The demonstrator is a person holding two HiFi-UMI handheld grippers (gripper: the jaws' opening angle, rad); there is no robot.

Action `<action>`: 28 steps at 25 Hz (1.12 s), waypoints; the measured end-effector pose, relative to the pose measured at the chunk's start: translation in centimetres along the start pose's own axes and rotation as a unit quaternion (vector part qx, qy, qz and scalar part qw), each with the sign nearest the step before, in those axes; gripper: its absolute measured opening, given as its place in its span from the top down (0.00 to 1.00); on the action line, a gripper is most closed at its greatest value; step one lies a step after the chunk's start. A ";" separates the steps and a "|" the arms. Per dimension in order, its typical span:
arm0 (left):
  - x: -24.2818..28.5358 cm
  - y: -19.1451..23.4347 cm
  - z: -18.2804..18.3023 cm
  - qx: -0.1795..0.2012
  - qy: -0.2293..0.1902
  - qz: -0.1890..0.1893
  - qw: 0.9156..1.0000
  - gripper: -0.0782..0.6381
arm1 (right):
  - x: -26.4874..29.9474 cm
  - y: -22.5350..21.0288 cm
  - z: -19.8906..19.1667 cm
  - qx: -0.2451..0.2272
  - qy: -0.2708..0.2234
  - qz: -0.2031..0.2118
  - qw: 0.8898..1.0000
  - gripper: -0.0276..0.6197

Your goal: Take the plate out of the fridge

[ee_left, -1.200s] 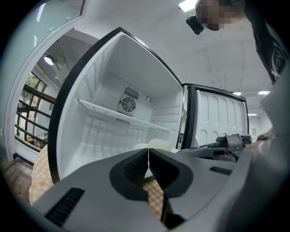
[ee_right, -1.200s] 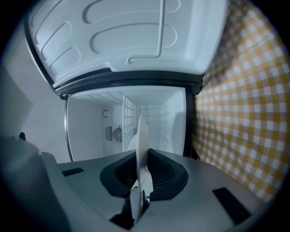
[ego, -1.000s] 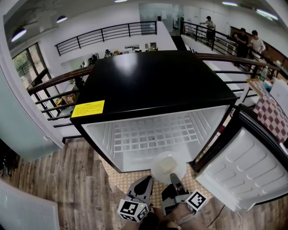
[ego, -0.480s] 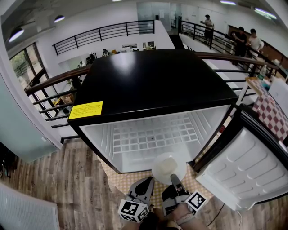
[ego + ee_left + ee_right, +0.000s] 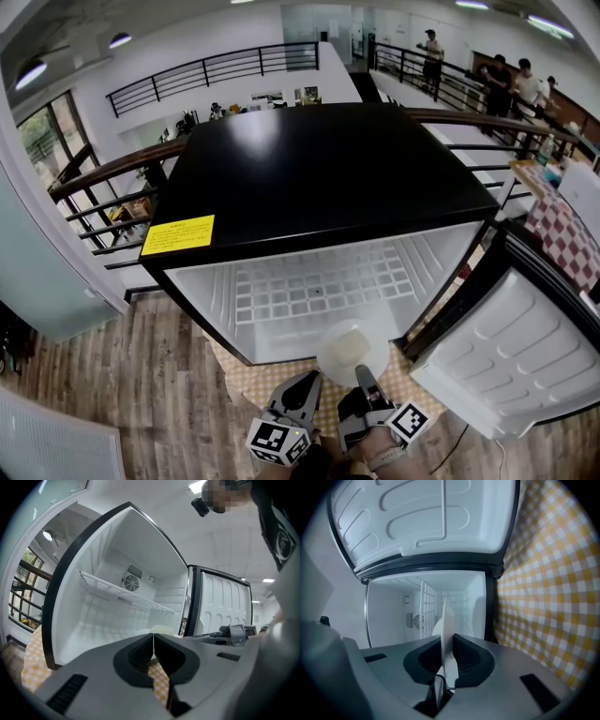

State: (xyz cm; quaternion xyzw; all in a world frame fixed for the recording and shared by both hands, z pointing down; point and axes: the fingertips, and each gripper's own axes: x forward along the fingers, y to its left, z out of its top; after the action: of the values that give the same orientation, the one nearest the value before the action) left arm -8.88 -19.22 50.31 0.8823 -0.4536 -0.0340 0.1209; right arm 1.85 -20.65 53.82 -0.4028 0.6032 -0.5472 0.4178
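Pinching the near rim of the white plate [image 5: 352,349], the right tongs [image 5: 364,377] hold it just outside the open mouth of the black-topped fridge [image 5: 319,178], above the yellow checked cloth [image 5: 246,377]. Beside them, the left tongs [image 5: 306,382] are pressed together on nothing. The fridge's door [image 5: 511,361] stands swung open to its right, and a white wire shelf [image 5: 319,281] sits inside the fridge.

White plate [image 5: 350,347], level, just outside open black fridge [image 5: 319,178]
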 end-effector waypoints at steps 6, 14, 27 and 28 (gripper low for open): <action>0.3 0.3 -0.2 0.000 0.004 -0.005 1.000 0.87 | 0.2 -0.4 -0.1 0.002 -0.006 -0.002 1.000 0.88; 0.9 0.4 -0.3 0.004 0.009 -0.014 1.000 0.87 | 0.4 -1.0 0.0 0.008 -0.013 -0.002 1.000 0.88; 1.6 1.0 -1.5 -0.001 0.026 -0.021 0.999 0.87 | 0.8 -2.2 0.3 0.010 -0.025 -0.012 1.000 0.88; 1.6 1.1 -1.6 -0.002 0.027 -0.021 0.999 0.87 | 0.8 -2.3 0.3 0.013 -0.027 -0.014 0.999 0.88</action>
State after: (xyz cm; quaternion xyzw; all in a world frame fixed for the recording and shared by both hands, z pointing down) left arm -8.52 -20.88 52.16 0.8920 -0.4314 -0.0135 0.1343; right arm 1.94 -21.68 56.06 -0.4204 0.5788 -0.5501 0.4309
